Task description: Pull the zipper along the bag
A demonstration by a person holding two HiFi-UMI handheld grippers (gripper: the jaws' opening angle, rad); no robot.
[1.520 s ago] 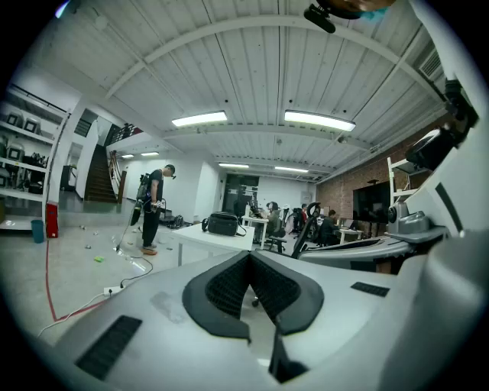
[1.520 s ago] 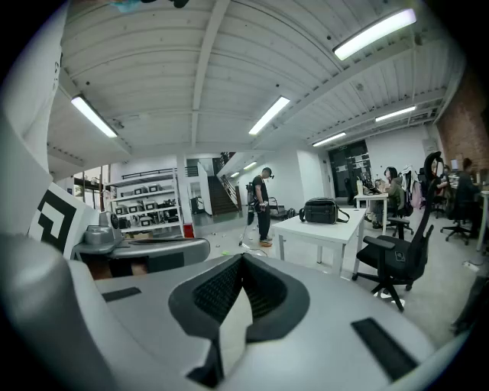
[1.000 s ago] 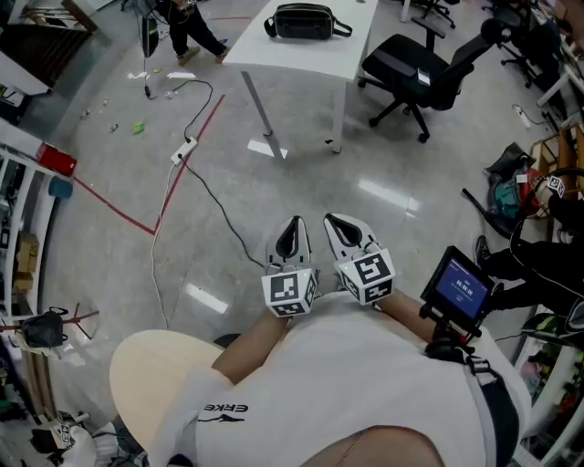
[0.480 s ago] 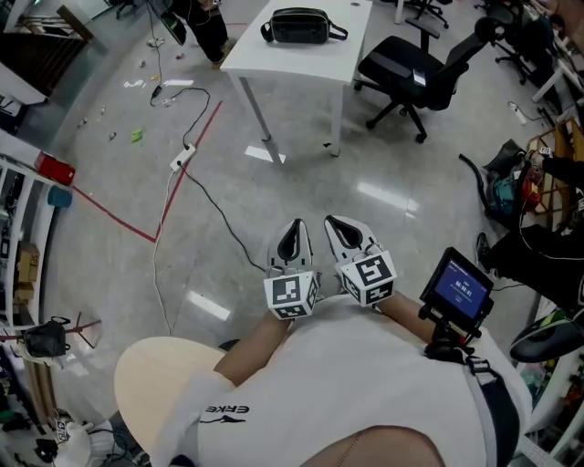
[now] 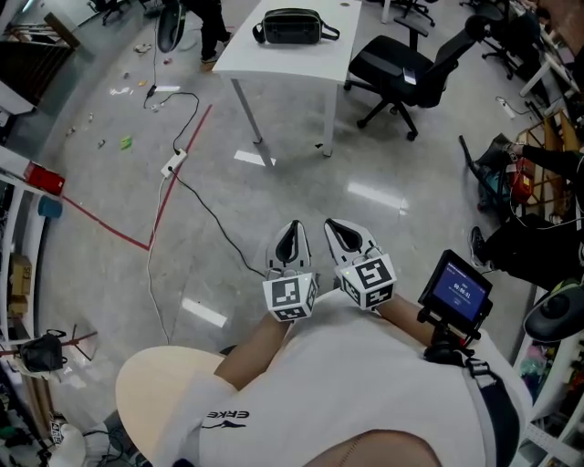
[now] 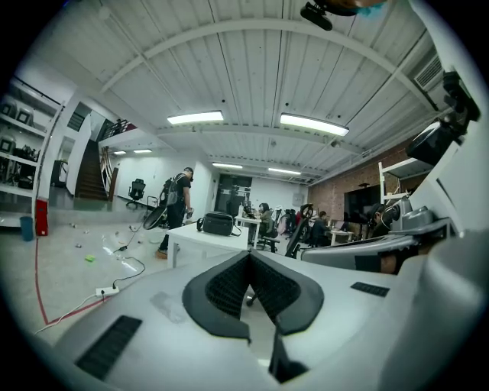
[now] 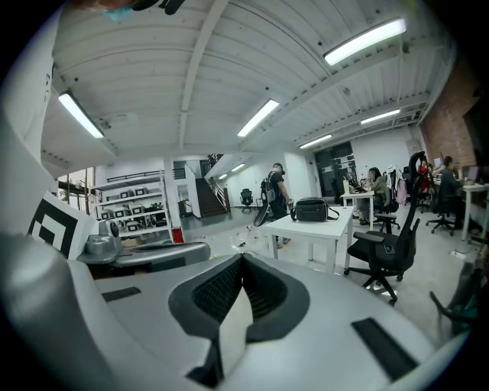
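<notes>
you haven't started on the zipper yet; nothing of the task shows as done. the black bag [image 5: 290, 25] sits on the white table [image 5: 315, 53] at about 12 o'clock from your hands in the head view, well apart from both grippers, with open floor between. its zipper is too small to make out from here, so you can't judge whether it lies open or closed.

your left gripper [image 5: 293, 226] and right gripper [image 5: 338, 228] are held side by side close to your chest, pointing toward the table. in the left gripper view the jaws meet tip to tip [image 6: 248, 256] with nothing between them, and the bag [image 6: 217, 224] shows small at 11 o'clock above them. in the right gripper view the jaws [image 7: 241, 260] are likewise pressed together and empty, with the bag [image 7: 313, 209] at 1 o'clock.

an office chair [image 5: 401, 68] stands at 1 o'clock just beside the table, and a power strip [image 5: 170, 166] with its cable lies on the floor at 10 o'clock. a small screen [image 5: 454, 290] is at your 3 o'clock.

what's left is everything: you'd need to reach the table, open a gripper, steady the bag with one, take the pull tab with the other and draw it along.
</notes>
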